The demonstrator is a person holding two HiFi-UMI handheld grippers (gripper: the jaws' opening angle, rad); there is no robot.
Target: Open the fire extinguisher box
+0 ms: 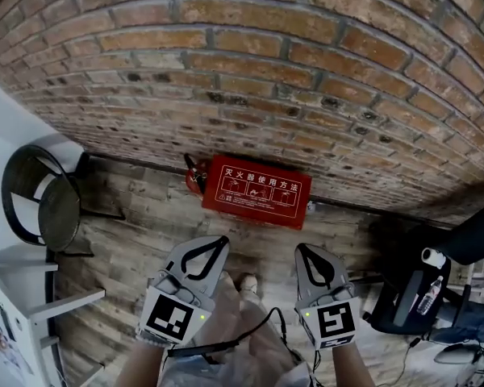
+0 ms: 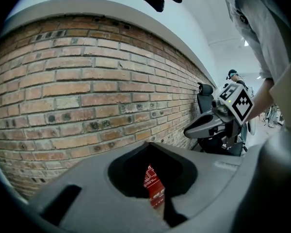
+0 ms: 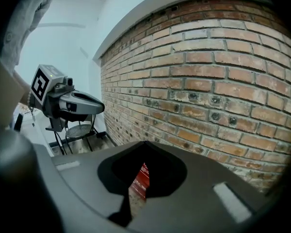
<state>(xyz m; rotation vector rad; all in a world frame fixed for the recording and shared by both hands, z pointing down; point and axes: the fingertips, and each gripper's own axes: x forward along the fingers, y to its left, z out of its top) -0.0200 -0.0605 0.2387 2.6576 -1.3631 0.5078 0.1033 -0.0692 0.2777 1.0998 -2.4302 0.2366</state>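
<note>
The red fire extinguisher box (image 1: 256, 192) lies on the wooden floor (image 1: 145, 216), printed face up, right against the foot of the brick wall (image 1: 250, 55). The left tool (image 1: 223, 239) and the right tool (image 1: 301, 249) hang side by side over the floor, apart from the box. Both point toward it with their jaws closed together on nothing.

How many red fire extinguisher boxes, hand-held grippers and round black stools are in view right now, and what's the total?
red fire extinguisher box: 1
hand-held gripper: 2 (left hand-held gripper, right hand-held gripper)
round black stool: 1
Total: 4
</note>
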